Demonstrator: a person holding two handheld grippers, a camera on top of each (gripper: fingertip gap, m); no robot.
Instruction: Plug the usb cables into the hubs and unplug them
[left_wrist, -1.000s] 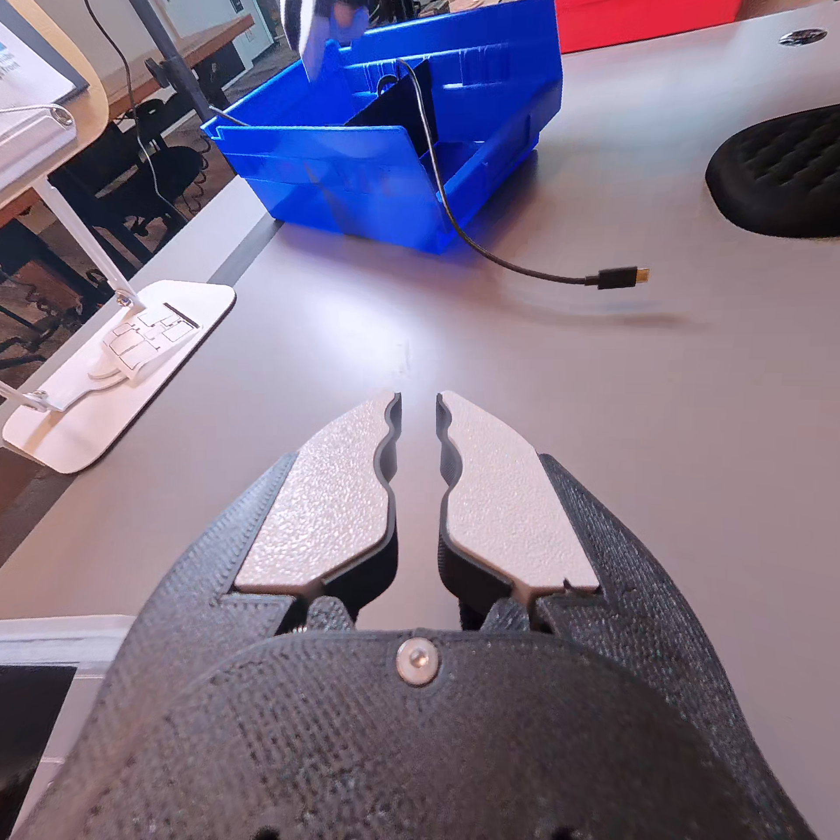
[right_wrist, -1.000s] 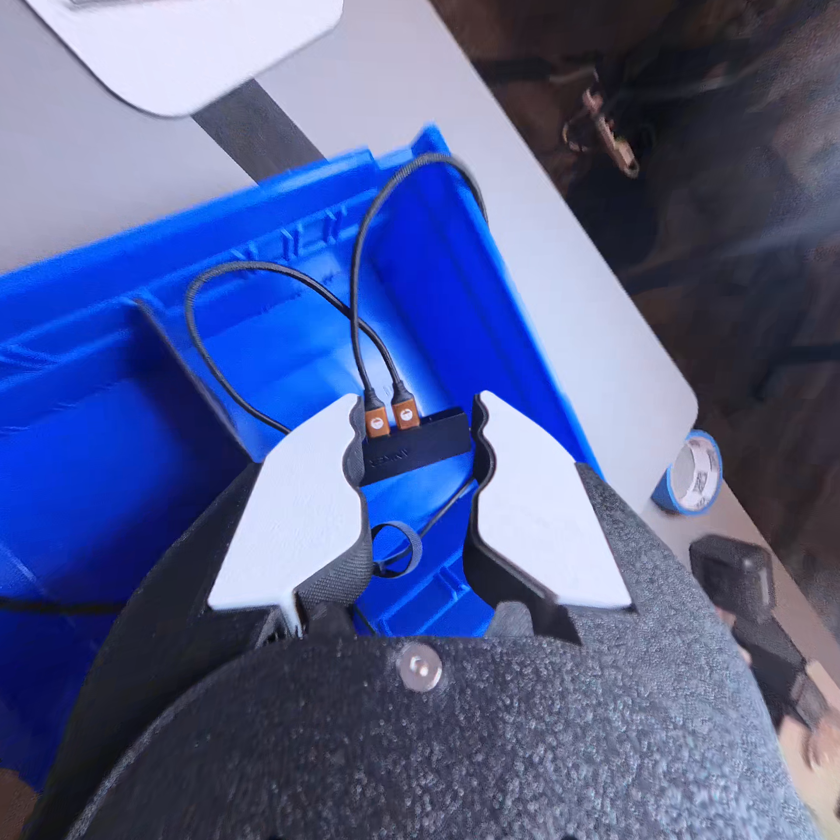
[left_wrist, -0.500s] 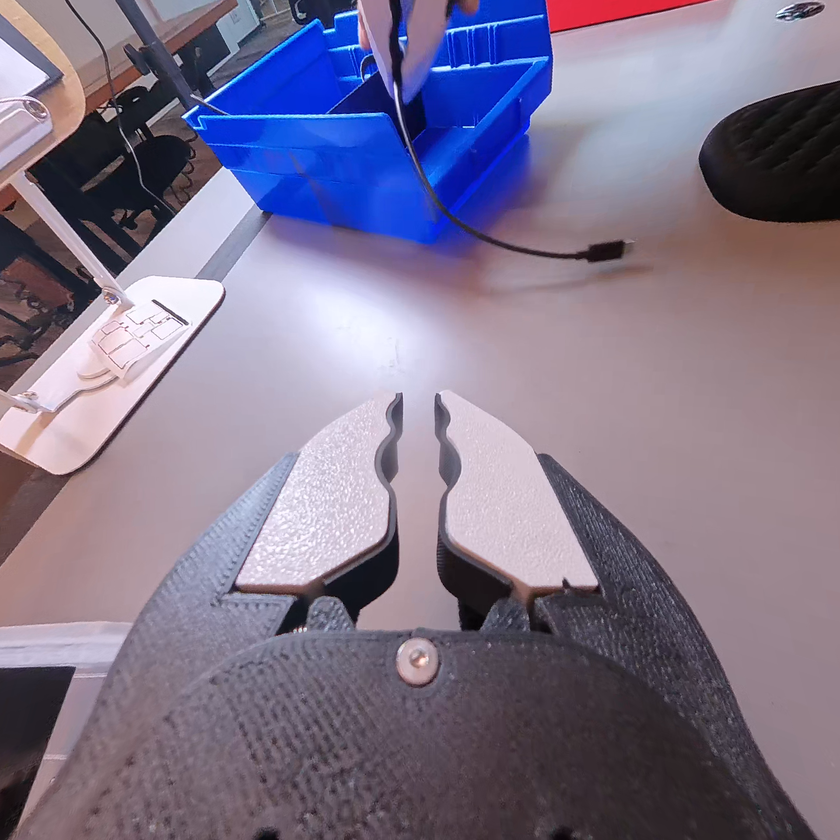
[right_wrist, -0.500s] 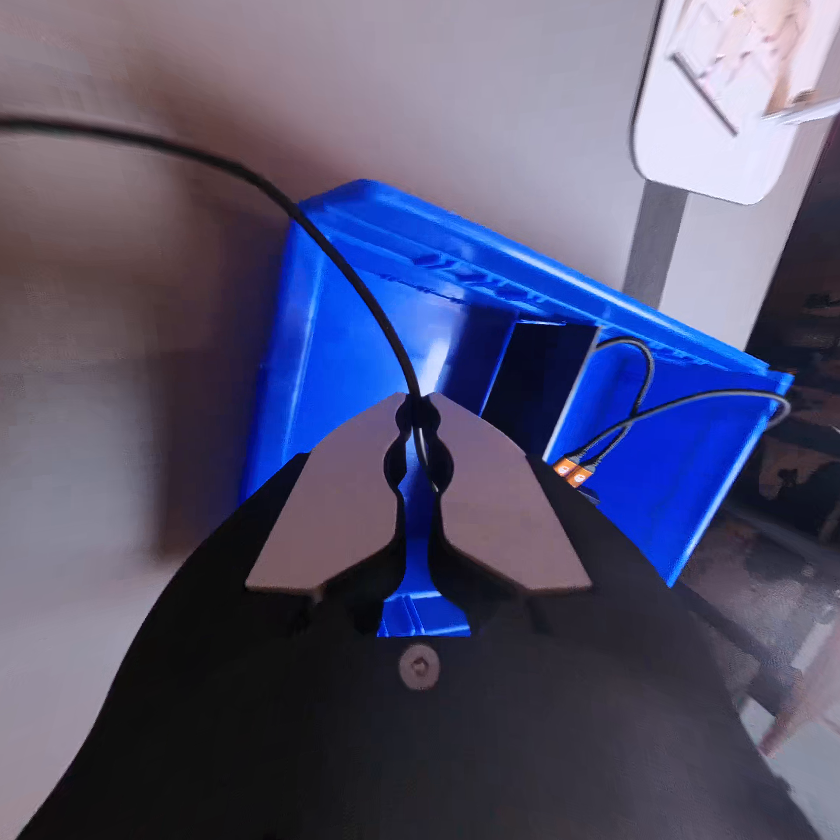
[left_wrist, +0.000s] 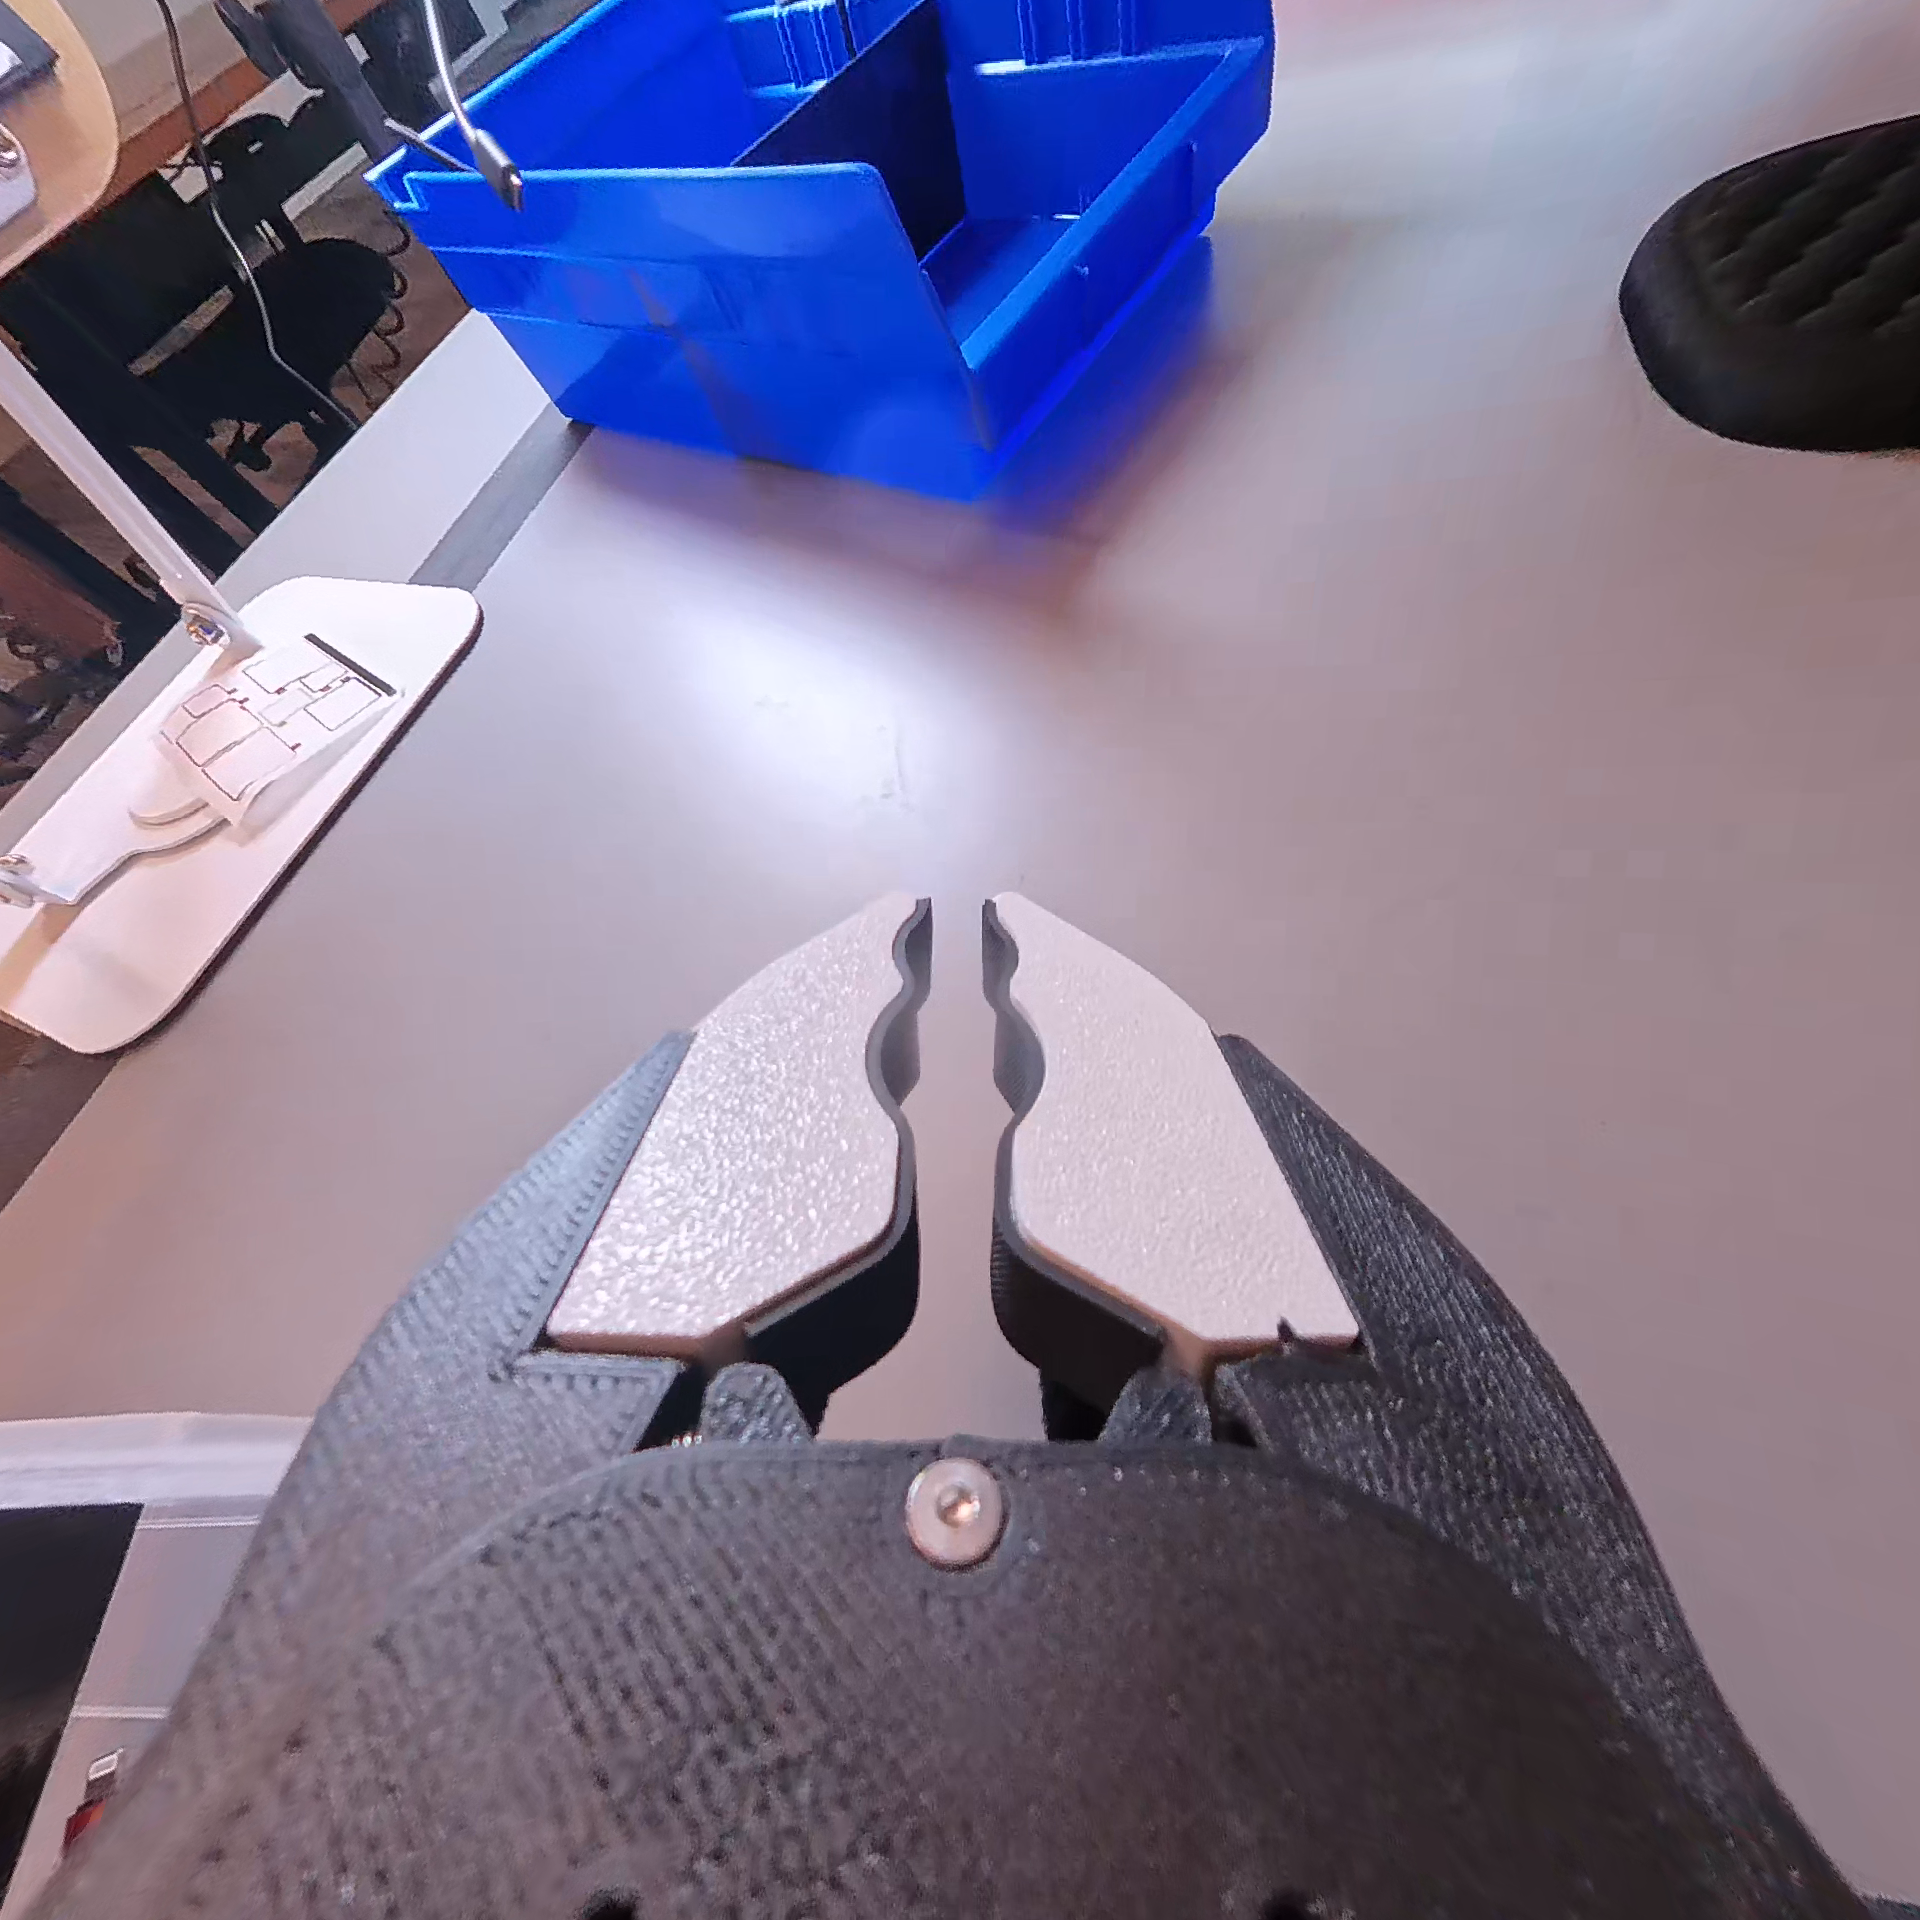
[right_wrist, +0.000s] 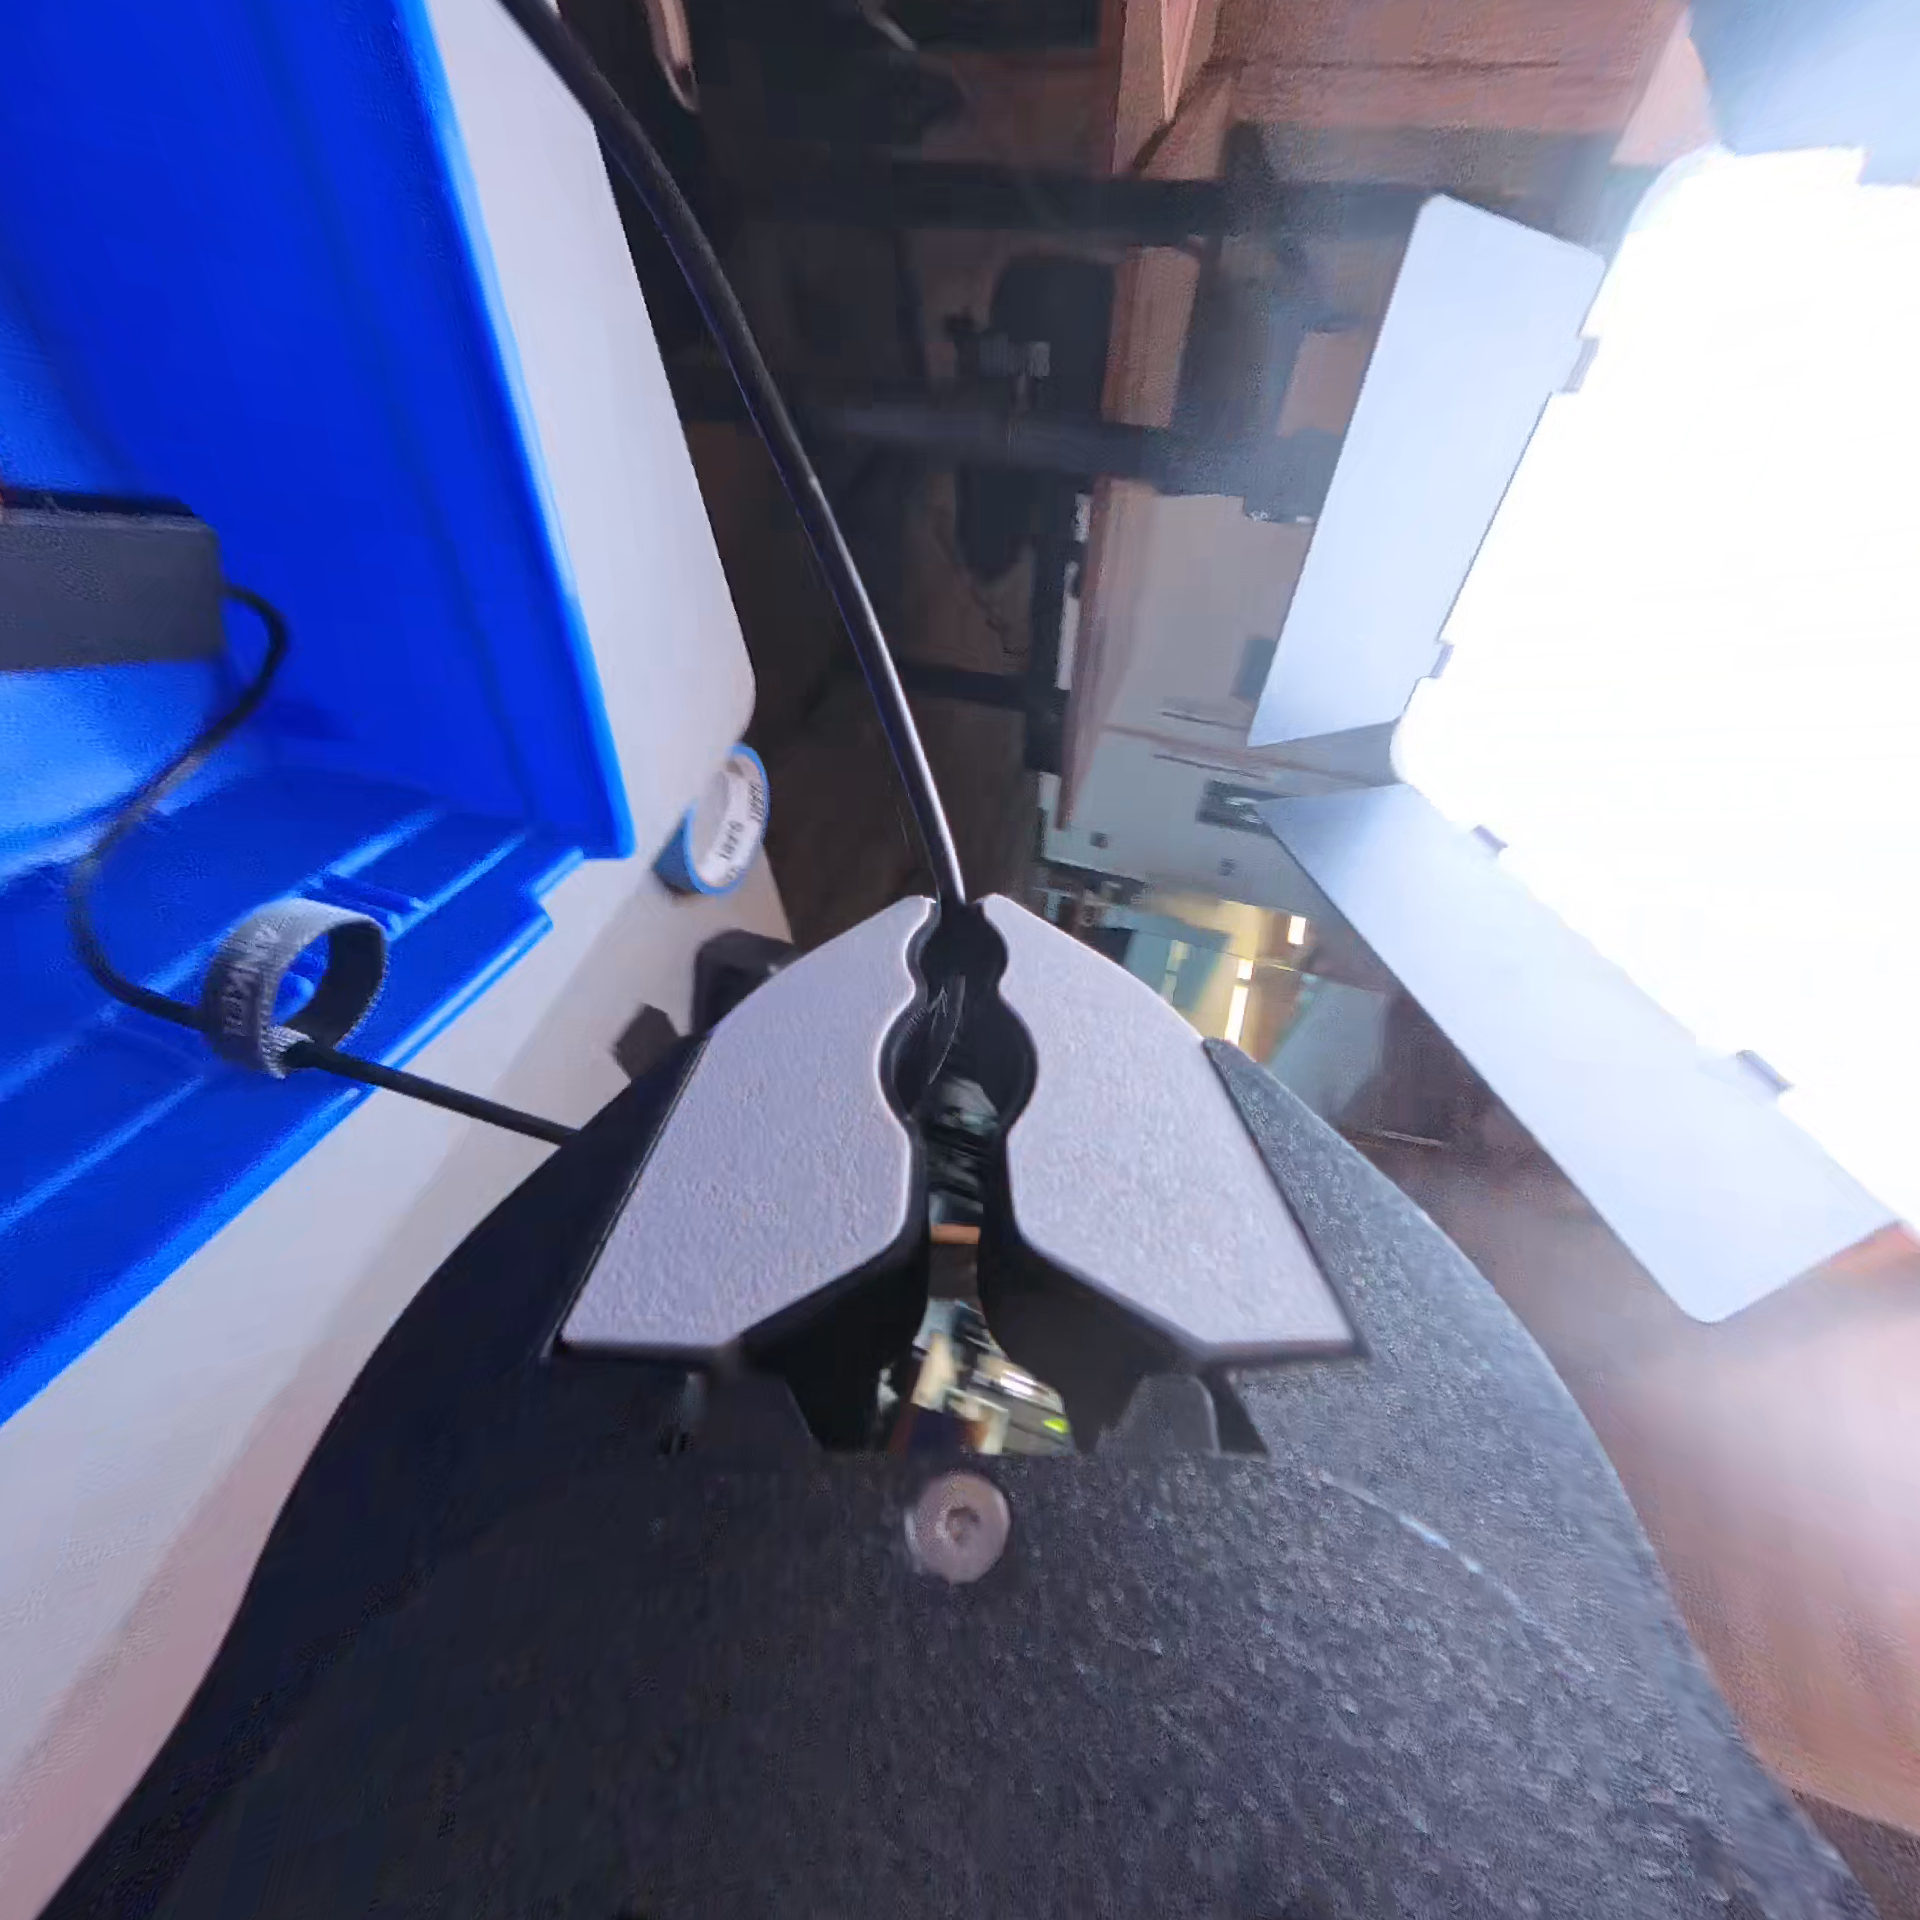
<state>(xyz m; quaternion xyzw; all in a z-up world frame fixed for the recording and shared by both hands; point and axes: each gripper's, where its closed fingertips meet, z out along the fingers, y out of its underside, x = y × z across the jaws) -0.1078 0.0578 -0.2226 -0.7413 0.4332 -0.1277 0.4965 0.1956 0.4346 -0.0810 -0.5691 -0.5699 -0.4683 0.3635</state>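
My right gripper (right_wrist: 956, 909) is shut on a thin black usb cable (right_wrist: 790, 436), which runs up and away from the fingertips. To its left, the blue bin (right_wrist: 312, 416) holds a black hub (right_wrist: 94, 582) whose cable carries a grey strap loop (right_wrist: 296, 982). In the left wrist view my left gripper (left_wrist: 956, 909) hovers low over the grey table (left_wrist: 1351, 727), empty, its jaws nearly shut with a narrow gap. The blue bin (left_wrist: 831, 260) stands ahead of it. A cable end with a plug (left_wrist: 499, 182) hangs in the air by the bin's left corner.
A white lamp base (left_wrist: 208, 790) lies at the table's left edge. A black textured mat (left_wrist: 1787, 291) lies at the right. A blue tape roll (right_wrist: 722, 821) sits beyond the bin near the table edge. A bright light panel (right_wrist: 1662, 623) fills the right of the right wrist view.
My right gripper has lifted the cable and swung away from the bin. The plug that lay on the table is off it now. The left gripper has barely moved.
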